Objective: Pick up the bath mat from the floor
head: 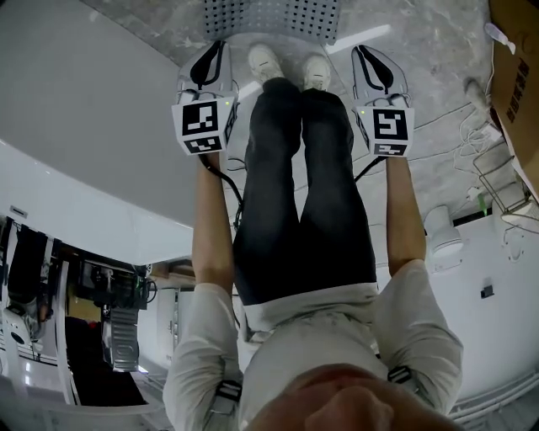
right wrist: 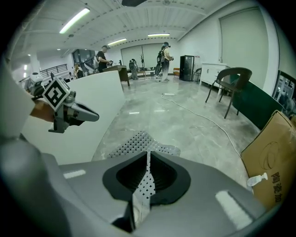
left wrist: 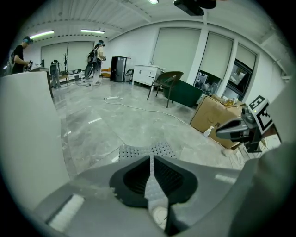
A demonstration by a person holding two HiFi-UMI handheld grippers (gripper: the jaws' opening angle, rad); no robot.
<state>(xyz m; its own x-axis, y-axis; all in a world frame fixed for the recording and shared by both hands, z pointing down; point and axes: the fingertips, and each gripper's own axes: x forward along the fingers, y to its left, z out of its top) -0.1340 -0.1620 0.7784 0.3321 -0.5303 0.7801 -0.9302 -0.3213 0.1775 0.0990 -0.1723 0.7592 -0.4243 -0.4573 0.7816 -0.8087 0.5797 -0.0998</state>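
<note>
The bath mat point(head: 274, 17) is a pale grey perforated sheet held up above the marble floor in front of the person's shoes point(head: 290, 66). My left gripper point(head: 209, 63) is shut on one edge of it. In the left gripper view a thin fold of the bath mat point(left wrist: 151, 178) is pinched between the jaws of the left gripper point(left wrist: 151, 159), and the rest spreads out beyond them. My right gripper point(head: 376, 66) is shut on the opposite edge. In the right gripper view a dotted strip of the bath mat point(right wrist: 144, 185) runs through the closed jaws of the right gripper point(right wrist: 148, 155).
A white partition point(head: 84, 168) stands on the left. A cardboard box point(head: 515, 76) and a spray bottle point(right wrist: 256, 179) stand on the right, with a cable point(right wrist: 208, 121) across the floor. A chair point(right wrist: 233, 81) stands further back, and people point(right wrist: 164, 58) at the far end.
</note>
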